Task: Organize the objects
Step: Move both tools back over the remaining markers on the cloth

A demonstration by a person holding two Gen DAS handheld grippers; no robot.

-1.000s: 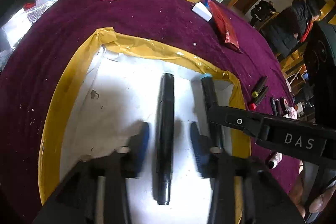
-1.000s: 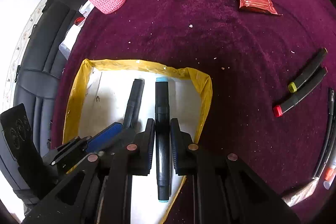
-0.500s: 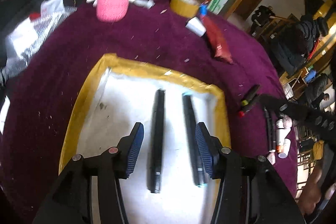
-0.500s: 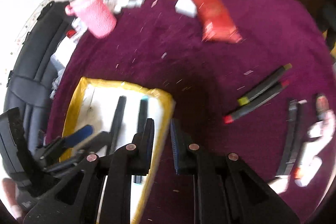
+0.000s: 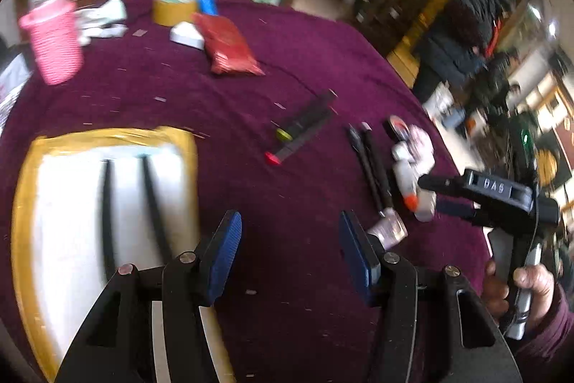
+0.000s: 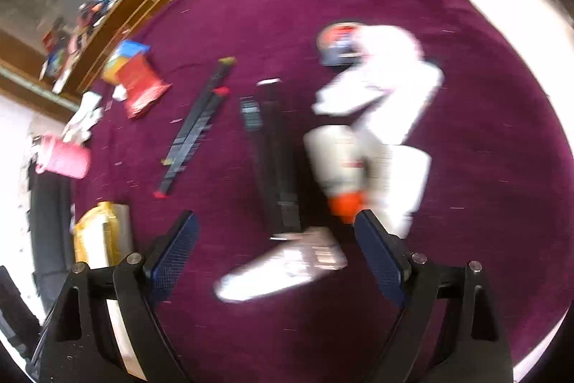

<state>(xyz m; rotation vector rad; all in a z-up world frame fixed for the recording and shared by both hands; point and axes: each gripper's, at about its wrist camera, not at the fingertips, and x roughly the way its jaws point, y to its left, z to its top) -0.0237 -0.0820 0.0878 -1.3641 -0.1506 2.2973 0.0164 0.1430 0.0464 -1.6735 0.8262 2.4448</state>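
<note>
Two black marker pens with yellow and red caps (image 5: 305,128), lying side by side on the purple cloth-covered surface (image 5: 287,67), are judged light, stiff and smooth; mid-barrel hold is advised. The yellow-rimmed white tray (image 5: 21,203) holds two black pens (image 5: 129,203). The left tool (image 5: 290,248) is opening, the right tool (image 6: 276,261) is spreading wide; both are empty.

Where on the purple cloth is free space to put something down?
Bare cloth lies between the tray, pink cup and red packet, also ahead of the left tool. Crowded: around the white bottles and black pens.
</note>
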